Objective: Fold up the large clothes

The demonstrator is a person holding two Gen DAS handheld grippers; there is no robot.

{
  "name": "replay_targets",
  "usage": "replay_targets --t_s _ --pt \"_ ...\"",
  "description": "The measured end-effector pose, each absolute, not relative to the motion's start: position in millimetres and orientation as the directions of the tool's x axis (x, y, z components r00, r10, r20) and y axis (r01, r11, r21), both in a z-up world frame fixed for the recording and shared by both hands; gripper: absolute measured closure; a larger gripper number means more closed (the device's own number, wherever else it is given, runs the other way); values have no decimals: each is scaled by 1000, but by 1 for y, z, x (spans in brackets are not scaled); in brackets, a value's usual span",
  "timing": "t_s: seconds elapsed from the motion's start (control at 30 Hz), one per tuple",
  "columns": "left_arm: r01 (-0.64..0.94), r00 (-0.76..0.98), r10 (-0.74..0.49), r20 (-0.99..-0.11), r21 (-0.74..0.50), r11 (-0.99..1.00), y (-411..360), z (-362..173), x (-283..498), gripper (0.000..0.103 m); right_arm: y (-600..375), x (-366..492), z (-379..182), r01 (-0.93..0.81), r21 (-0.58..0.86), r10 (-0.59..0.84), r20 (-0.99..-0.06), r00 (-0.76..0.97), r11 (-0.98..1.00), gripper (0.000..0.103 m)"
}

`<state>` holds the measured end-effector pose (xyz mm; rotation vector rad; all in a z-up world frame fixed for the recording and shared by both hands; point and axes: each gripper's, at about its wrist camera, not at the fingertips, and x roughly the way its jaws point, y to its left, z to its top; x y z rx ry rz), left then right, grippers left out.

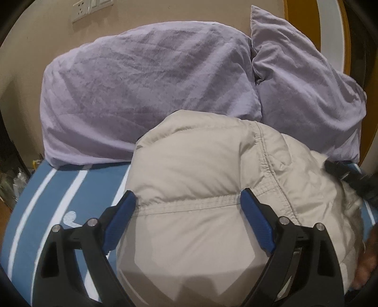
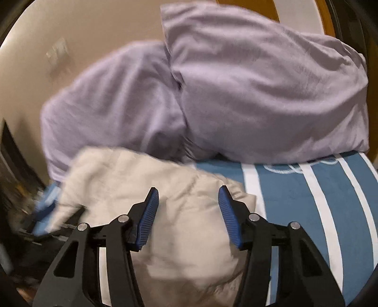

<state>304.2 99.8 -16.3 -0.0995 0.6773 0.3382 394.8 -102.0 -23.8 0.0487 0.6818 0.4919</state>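
A beige quilted puffer jacket [image 1: 208, 174] lies bunched on a blue bed sheet with white stripes [image 1: 59, 196]. My left gripper [image 1: 189, 198] is open, its blue pads on either side of a padded section of the jacket, right over it. In the right wrist view the jacket [image 2: 132, 179] lies at lower left, blurred. My right gripper [image 2: 187, 194] is open just above the jacket's right part, holding nothing. The other gripper shows dark at the right edge of the left wrist view [image 1: 349, 181].
Two lilac pillows [image 1: 146, 89] [image 2: 267, 94] lie at the head of the bed behind the jacket, against a beige wall with a socket plate [image 1: 92, 9]. The striped sheet [image 2: 307, 207] stretches to the right. Dark clutter sits off the bed's left edge [image 2: 14, 179].
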Motion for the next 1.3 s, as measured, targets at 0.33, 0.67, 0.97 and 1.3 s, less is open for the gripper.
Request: replay_targets --t_s 0.33,0.67,0.97,1.3 --pt "-333 765 250 -594 -33 942 102 -31 304 3 -93 392 -62 -409 108 387 -604 697 906 49" --pt "-344 760 266 -593 -19 939 103 -37 310 2 -88 399 -73 -405 100 379 -607 698 909 48" --pt "-346 759 271 -593 -15 938 102 -40 312 2 -88 399 -73 -404 97 376 -607 700 910 48" --pt "-355 749 285 -599 0 935 101 -40 312 2 -90 400 -72 -394 104 373 -603 705 913 46"
